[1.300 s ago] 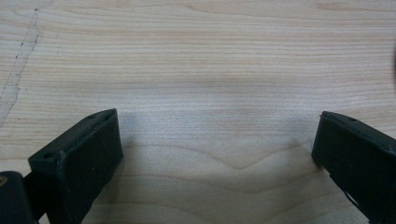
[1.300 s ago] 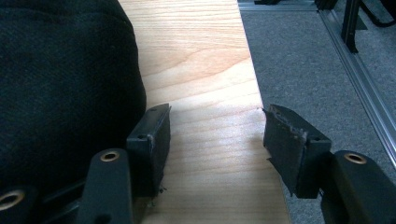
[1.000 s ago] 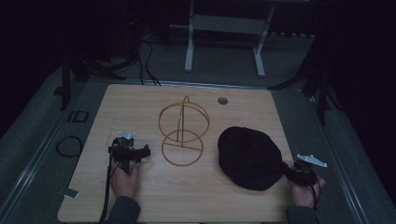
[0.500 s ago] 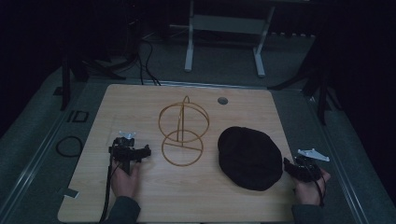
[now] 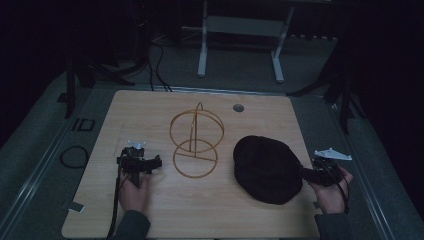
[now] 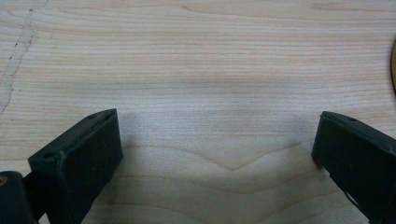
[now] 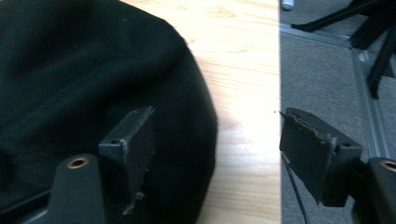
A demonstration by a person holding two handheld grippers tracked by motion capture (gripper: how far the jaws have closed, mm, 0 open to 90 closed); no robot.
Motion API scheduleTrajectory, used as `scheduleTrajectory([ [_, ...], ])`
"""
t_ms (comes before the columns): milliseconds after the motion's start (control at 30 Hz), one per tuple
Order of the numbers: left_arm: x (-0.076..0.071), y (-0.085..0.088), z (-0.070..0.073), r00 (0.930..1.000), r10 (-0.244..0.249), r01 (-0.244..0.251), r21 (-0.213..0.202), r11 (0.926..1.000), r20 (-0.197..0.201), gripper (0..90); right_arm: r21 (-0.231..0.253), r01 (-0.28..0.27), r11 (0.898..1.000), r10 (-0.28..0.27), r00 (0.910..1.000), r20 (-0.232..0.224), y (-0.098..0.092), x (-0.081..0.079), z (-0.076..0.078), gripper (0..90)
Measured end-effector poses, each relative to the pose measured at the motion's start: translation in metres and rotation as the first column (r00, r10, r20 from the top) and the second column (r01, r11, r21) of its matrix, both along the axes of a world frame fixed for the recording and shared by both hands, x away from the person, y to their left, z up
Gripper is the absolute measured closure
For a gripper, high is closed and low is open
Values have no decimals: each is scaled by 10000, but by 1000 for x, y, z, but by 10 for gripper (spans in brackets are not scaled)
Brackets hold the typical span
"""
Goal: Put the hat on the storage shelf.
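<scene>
Right gripper spread wide at the right edge of the black hat, nothing pinched.

Its jaws have just been opening; in the right gripper view one stands over the hat's rim, the other over the table's edge, with bare wood between them. The hat lies flat on the table's right side, its long axis running from far-left to near-right, right of the wire stand. Earlier the gripper sat closer in on the hat's edge; now it is off it. The left gripper rests wide open on bare wood, left of the stand.
</scene>
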State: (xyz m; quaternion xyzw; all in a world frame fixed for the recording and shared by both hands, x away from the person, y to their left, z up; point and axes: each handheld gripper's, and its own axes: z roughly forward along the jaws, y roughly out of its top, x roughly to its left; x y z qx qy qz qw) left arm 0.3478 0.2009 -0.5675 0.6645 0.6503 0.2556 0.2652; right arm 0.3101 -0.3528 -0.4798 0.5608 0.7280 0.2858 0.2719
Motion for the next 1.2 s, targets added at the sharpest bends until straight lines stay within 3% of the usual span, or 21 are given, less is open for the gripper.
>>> scheduleTrajectory([
  [200, 0, -1, 0, 10000, -5, 5, 1, 10000, 2, 12, 476, -322, 9983, 323, 9995, -18, 9, 3, 10, 159],
  [433, 0, -1, 0, 10000, -15, 15, -8, 10000, -8, 12, 739, -1020, 9920, 1022, 9948, 13, 22, 6, 22, 135],
  [733, 1, -1, 0, 10000, -31, 31, 6, 10000, -13, 12, 959, -1999, 9751, 2024, 9791, -172, 55, 18, 28, 113],
  [967, 1, -2, 0, 10000, -47, 47, 14, 10000, -18, 12, 501, -2328, 9712, 2366, 9672, -920, 77, 32, 22, 102],
  [1200, 1, -2, 0, 10000, -52, 52, 21, 10000, -20, 12, 490, -2447, 9684, 2494, 9564, -1523, 87, 41, 7, 102],
])
